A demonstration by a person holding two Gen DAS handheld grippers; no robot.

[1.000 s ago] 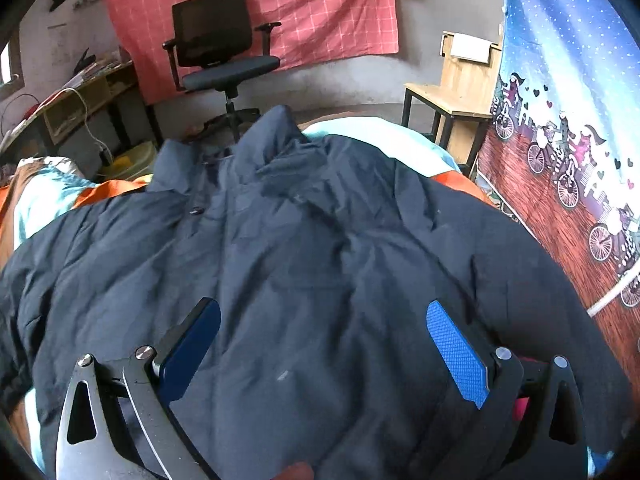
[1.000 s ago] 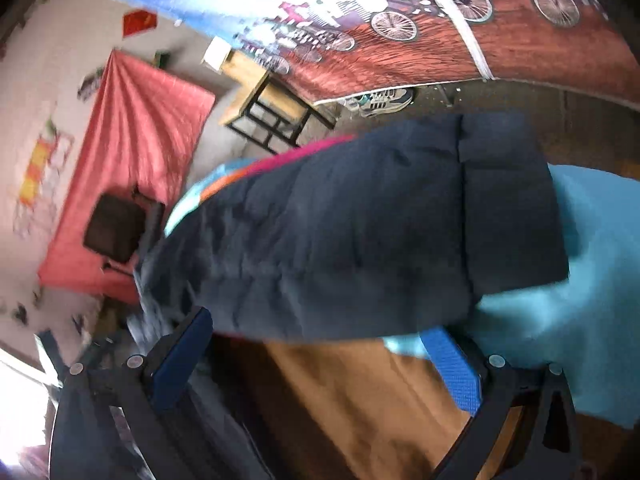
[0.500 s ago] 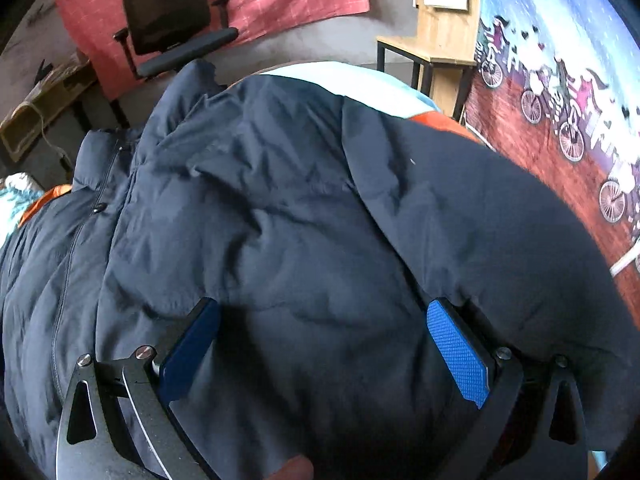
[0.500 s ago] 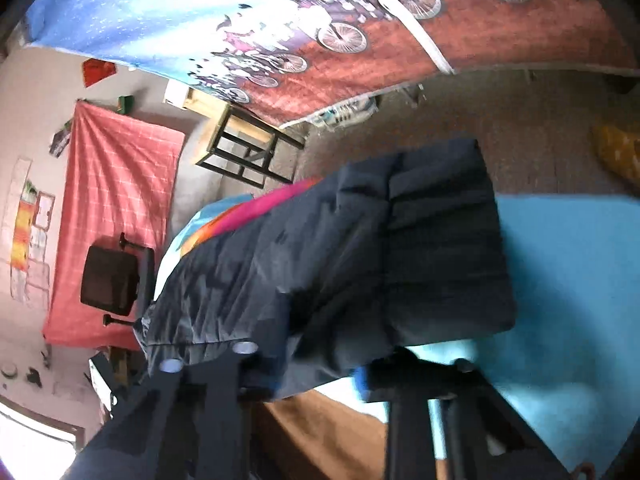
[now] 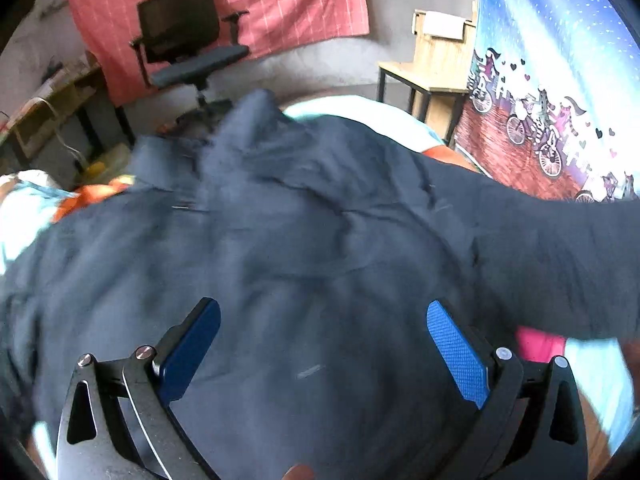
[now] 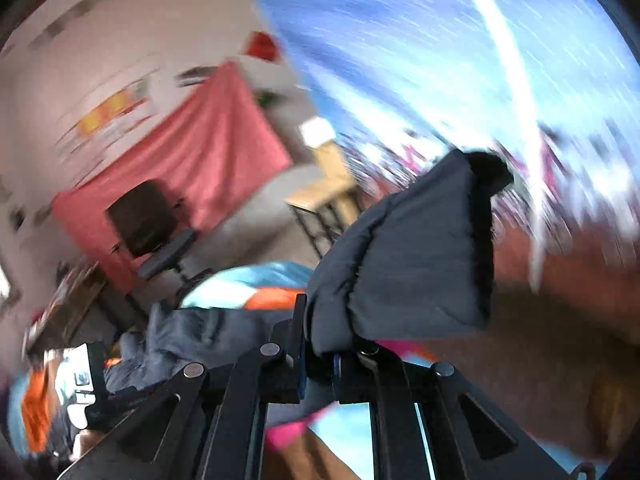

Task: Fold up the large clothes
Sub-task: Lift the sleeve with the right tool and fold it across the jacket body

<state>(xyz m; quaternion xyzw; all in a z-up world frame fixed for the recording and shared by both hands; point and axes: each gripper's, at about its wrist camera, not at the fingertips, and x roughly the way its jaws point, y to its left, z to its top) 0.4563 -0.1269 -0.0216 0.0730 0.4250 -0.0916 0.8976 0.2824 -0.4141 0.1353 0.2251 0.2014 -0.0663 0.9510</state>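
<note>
A large dark navy padded jacket (image 5: 300, 240) lies spread over a bed, collar toward the far side. My left gripper (image 5: 320, 312) hovers open just above the jacket's body, with nothing between its blue pads (image 5: 456, 348). The jacket's sleeve (image 5: 560, 248) stretches off to the right, raised off the bed. In the right wrist view my right gripper (image 6: 320, 356) is closing its jaws tight on the sleeve's cuff end (image 6: 412, 264), which stands up bunched above the fingers. The rest of the jacket (image 6: 192, 332) lies below and to the left. This view is heavily motion-blurred.
The bed has a teal and orange cover (image 5: 24, 208). Beyond it are a black office chair (image 5: 188, 48), a wooden stool (image 5: 432, 76), a desk (image 5: 52, 108) at the left, and a hanging blue and red bicycle-print cloth (image 5: 552, 80) along the right side.
My right gripper went from open around the sleeve to shut on its cuff, then rose and rolled, lifting the sleeve. The left gripper stayed open, shifting over the jacket and back.
</note>
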